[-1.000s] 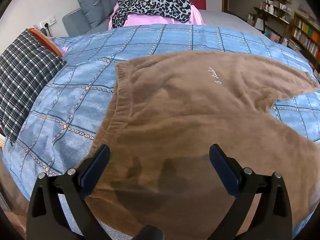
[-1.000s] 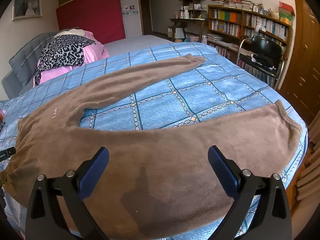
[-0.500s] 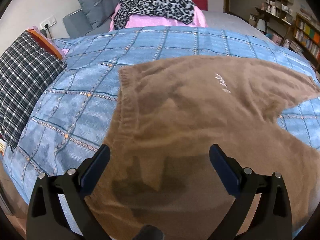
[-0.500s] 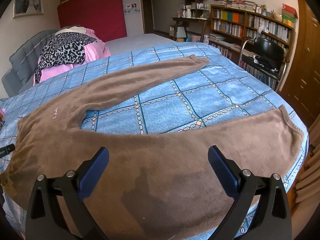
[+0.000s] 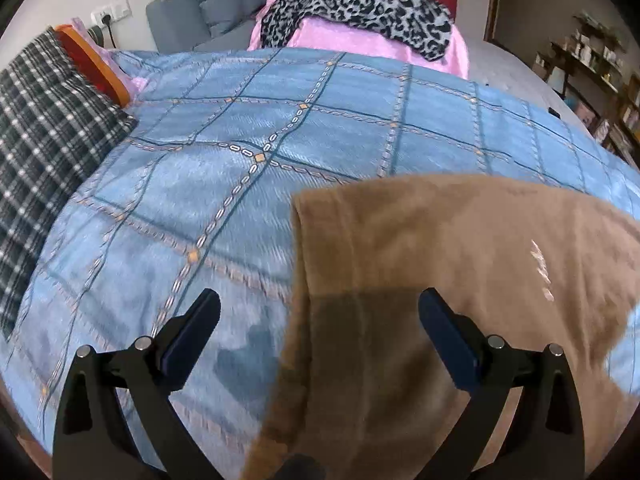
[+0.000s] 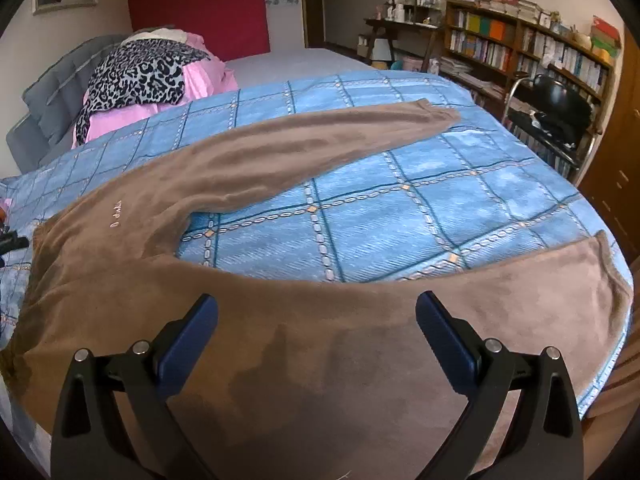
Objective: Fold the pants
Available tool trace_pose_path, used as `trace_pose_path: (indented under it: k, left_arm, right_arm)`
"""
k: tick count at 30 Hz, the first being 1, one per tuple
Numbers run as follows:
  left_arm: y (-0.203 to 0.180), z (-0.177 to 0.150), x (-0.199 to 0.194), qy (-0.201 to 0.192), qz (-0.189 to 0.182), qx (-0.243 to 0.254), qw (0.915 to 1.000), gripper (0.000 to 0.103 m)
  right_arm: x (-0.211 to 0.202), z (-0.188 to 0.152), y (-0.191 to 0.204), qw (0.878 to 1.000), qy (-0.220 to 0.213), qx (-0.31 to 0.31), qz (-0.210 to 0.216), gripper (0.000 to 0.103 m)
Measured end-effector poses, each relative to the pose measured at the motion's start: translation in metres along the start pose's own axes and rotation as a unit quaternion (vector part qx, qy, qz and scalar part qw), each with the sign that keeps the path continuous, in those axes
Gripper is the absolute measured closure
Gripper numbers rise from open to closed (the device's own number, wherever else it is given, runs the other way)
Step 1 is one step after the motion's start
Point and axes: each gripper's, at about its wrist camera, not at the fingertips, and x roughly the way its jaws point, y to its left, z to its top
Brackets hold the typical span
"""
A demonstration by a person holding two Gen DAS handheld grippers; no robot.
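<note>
Brown fleece pants [image 6: 248,168] lie spread flat on a blue checked bedcover [image 6: 400,208], legs splayed apart. The far leg runs to the back right; the near leg [image 6: 520,288] runs to the right bed edge. In the left wrist view the waistband edge [image 5: 308,248] of the pants [image 5: 460,264] lies between the fingers. My left gripper [image 5: 318,312] is open and empty, hovering over the waistband. My right gripper [image 6: 316,314] is open and empty over the near leg.
A plaid pillow [image 5: 44,132] lies at the left. A leopard-print and pink pile [image 5: 360,4] sits at the head of the bed, also in the right wrist view [image 6: 148,76]. Bookshelves [image 6: 528,52] and a black chair [image 6: 560,108] stand to the right.
My left gripper has moved left and forward, so the waistband edge now sits between its fingers with bedcover showing at left. The right gripper has edged forward slightly. The pants have not moved.
</note>
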Motion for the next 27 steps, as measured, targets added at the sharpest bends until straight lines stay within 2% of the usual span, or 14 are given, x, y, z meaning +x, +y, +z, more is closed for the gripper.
trace_pose_path:
  k: [3, 6, 12, 14, 16, 18, 19, 22, 24, 27]
  left_arm:
    - [0.011, 0.02, 0.032, 0.02, -0.031, -0.01, 0.9993, 0.003]
    - [0.02, 0.034, 0.055, 0.022, -0.066, -0.025, 0.9973, 0.003]
    - [0.026, 0.053, 0.09, 0.032, -0.11, -0.048, 0.9923, 0.005]
    - [0.028, 0.055, 0.098, 0.04, -0.126, -0.058, 0.9896, 0.015]
    - [0.027, 0.058, 0.103, 0.044, -0.148, -0.066, 0.9858, 0.016]
    - [0.023, 0.059, 0.103, 0.039, -0.164, -0.059, 0.984, 0.028]
    - [0.02, 0.059, 0.103, 0.04, -0.176, -0.053, 0.9822, 0.03]
    - [0.013, 0.058, 0.103, 0.039, -0.165, -0.037, 0.9849, 0.045]
    - [0.012, 0.056, 0.103, 0.042, -0.155, -0.039, 0.9862, 0.065]
    - [0.017, 0.056, 0.097, 0.043, -0.163, -0.049, 0.9845, 0.07]
  right_arm:
    - [0.007, 0.002, 0.009, 1.0, 0.008, -0.008, 0.002, 0.005]
    - [0.015, 0.004, 0.018, 1.0, 0.015, -0.014, 0.001, 0.005]
    - [0.032, 0.008, 0.033, 0.999, 0.031, -0.024, 0.001, 0.005]
    - [0.035, 0.01, 0.038, 0.999, 0.031, -0.028, 0.002, 0.005]
    - [0.038, 0.011, 0.041, 0.999, 0.032, -0.03, 0.004, 0.005]
    - [0.041, 0.013, 0.044, 0.999, 0.033, -0.034, 0.001, 0.005]
    - [0.043, 0.014, 0.045, 0.999, 0.033, -0.036, 0.0, 0.005]
    - [0.047, 0.019, 0.044, 0.999, 0.033, -0.034, -0.001, 0.005]
    - [0.049, 0.022, 0.042, 0.999, 0.03, -0.033, -0.003, 0.005]
    - [0.053, 0.028, 0.039, 0.999, 0.027, -0.033, -0.005, 0.005]
